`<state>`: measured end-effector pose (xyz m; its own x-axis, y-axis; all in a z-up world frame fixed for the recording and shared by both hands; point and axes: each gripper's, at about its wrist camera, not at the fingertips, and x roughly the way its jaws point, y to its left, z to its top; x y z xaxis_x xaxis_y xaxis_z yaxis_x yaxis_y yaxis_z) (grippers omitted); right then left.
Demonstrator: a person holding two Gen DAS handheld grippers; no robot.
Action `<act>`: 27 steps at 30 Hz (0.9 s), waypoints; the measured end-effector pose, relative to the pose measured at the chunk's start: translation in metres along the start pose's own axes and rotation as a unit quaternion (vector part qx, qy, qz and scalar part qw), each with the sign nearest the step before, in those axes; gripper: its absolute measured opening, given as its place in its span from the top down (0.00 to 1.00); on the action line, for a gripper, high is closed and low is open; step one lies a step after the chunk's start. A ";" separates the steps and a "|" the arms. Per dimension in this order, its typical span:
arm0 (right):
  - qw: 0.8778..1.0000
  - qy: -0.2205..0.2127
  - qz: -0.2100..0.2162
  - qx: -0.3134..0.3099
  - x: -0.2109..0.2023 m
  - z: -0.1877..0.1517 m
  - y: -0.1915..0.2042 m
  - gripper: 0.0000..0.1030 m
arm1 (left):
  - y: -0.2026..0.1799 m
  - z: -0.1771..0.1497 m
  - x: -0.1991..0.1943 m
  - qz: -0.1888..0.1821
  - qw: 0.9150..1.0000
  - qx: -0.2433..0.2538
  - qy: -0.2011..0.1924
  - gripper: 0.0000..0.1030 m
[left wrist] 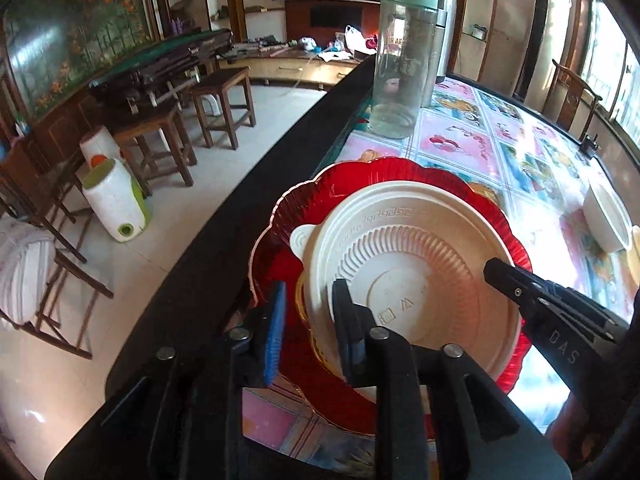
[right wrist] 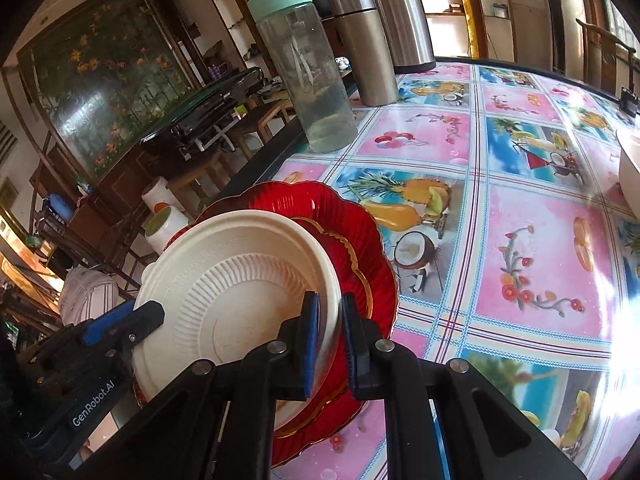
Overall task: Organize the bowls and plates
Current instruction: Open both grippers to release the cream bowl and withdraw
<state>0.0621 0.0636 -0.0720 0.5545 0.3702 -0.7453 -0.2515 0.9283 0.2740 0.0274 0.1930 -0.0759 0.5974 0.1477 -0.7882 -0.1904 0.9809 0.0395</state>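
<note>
upside-down cream bowl [left wrist: 408, 276] resting base-up inside red plate [left wrist: 400, 176] near the left edge of table [left wrist: 532, 152], a smaller gold-rimmed red plate visible under it in the right view; right gripper [right wrist: 331, 344] pinched onto the near rim of the bowl, blue pad inside, other finger outside, rim squeezed between them; left gripper [left wrist: 310, 328] straddling the opposite rim, fingers a little apart, blue pad clear of the bowl's wall and black finger against the base side, cannot tell whether truly clamped; each tool seen in the other's camera, reaching in over the bowl from the side; clear bottle [right wrist: 308, 68] with mint lid standing upright beyond the plates, holding only a shallow cloudy residue at the bottom; two steel flasks [right wrist: 364, 48] upright behind it, lids on, contents hidden; second white bowl [left wrist: 606, 216] well apart at the right side of the table, tilted on its side, inside not seen; fruit-print cloth covering the tabletop
</note>
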 end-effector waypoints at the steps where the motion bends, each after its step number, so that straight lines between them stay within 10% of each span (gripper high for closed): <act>1: 1.000 -0.003 -0.003 -0.004 0.000 0.000 0.001 0.88 | -0.001 -0.001 -0.002 0.010 1.000 0.004 -0.007 0.70; 7: 1.000 -0.008 0.019 -0.006 -0.002 0.000 -0.003 0.81 | -0.005 -0.005 -0.018 0.089 0.993 0.033 -0.065 0.48; 11: 0.998 -0.036 0.050 0.002 -0.013 0.002 -0.009 0.57 | 0.000 -0.004 -0.034 0.140 0.984 0.033 -0.102 0.35; 13: 0.996 -0.055 0.066 0.011 -0.022 0.002 -0.016 0.54 | 0.006 -0.002 -0.037 0.133 0.985 0.027 -0.105 0.23; 27: 0.979 -0.174 0.024 0.103 -0.115 -0.013 -0.146 0.50 | -0.044 -0.010 -0.066 0.061 0.989 0.064 -0.121 0.23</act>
<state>0.0252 -0.1148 -0.0344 0.7922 0.3697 -0.4856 -0.1382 0.8836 0.4474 -0.0117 0.1387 -0.0314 0.7475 0.2758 -0.6043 -0.1814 0.9599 0.2138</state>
